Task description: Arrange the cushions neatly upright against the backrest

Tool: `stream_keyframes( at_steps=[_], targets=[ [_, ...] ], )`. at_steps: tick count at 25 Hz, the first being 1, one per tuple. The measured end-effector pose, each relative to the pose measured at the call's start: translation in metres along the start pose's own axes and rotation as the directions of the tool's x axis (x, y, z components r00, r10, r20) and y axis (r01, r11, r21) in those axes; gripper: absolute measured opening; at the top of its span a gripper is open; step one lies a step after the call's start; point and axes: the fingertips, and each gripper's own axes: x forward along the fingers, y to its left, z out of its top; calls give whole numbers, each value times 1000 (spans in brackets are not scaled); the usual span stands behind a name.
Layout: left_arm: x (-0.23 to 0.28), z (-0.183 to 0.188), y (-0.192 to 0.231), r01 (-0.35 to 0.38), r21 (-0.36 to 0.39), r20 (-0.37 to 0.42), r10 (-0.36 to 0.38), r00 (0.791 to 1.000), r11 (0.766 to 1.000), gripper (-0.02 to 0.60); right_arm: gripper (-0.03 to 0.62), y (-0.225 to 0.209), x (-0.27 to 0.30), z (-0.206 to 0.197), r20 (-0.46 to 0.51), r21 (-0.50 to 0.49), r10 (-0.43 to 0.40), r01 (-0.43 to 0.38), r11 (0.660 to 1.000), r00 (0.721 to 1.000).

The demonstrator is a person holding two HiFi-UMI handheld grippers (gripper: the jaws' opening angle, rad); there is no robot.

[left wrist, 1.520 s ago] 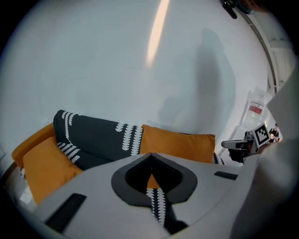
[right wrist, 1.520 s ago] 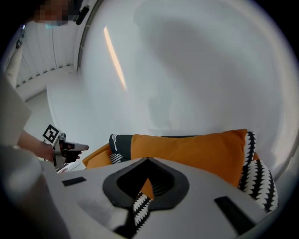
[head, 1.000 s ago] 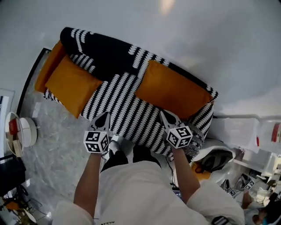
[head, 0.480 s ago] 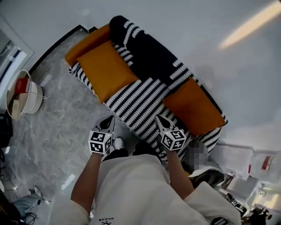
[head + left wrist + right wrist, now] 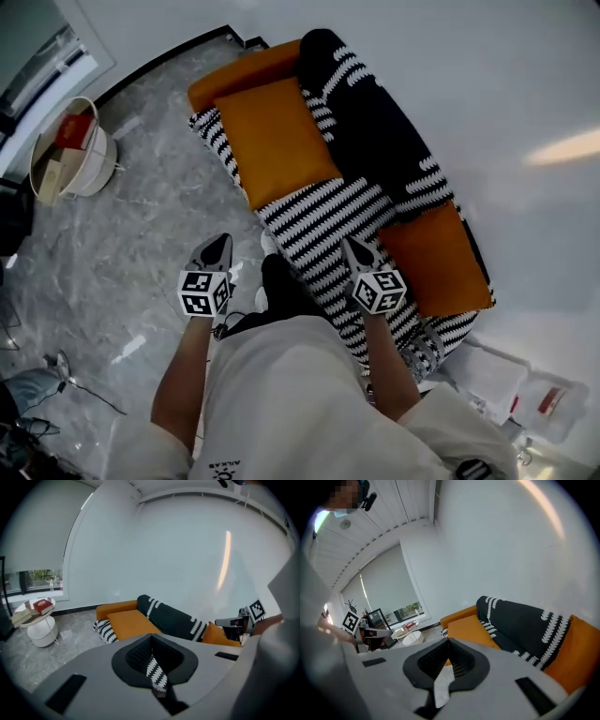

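**A:** Two cushions are on the sofa, yes? Where do they lie?

**B:** Yes, both are orange. The far cushion lies flat on the striped seat, just beside the orange armrest. The near cushion is at the other end and touches the dark backrest. Whether it stands properly or only slumps, I cannot tell from above.

**A:** And the grippers?

**B:** The left gripper has its jaws fully together with nothing in them. It hangs over the marble floor, apart from the sofa. The right gripper is also closed and empty. It is above the front edge of the seat, close to the near cushion but not touching it.

**A:** So nothing is grasped yet. How to do it well?

**B:** I think the jaws must open wide first, because a cushion edge is thick and soft. I would take the far cushion at two corners of one edge, one gripper on each. Then I would lift that edge and tip the cushion back until it rests on the backrest. Pinching only a little fabric is a risk, because the cover may slip out and the cushion drops flat. After this, I would square the near cushion so both stand the same way.
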Motion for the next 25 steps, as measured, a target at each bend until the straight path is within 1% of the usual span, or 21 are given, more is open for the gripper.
stream_keyframes(
  at_steps=[3, 6, 13, 20, 22, 25],
  targets=[
    [21, 16, 31, -27, 3, -6, 27, 1000, 1000, 18, 23, 0, 41, 15, -4, -10, 17, -17, 1000, 1000],
    [49, 34, 53, -39, 13, -24, 40, 999, 999, 18, 23, -8, 75, 27, -15, 1, 30, -30, 1000, 999],
    [123, 98, 99, -30, 53, -58, 33, 998, 998, 18, 23, -46, 148, 55, -57, 45, 7, -5, 999, 998],
    [190, 159, 106, 20, 108, -56, -14, 998, 994, 18, 23, -84, 179, 95, -24, 64, -39, 40, 997, 999],
    [206, 173, 105, 44, 125, -59, -37, 998, 991, 18, 23, -91, 183, 104, -10, 76, -61, 62, 995, 998],
    [232, 191, 107, 99, 151, -76, -88, 993, 984, 18, 23, -98, 189, 110, 3, 101, -111, 110, 989, 994]
  ],
)
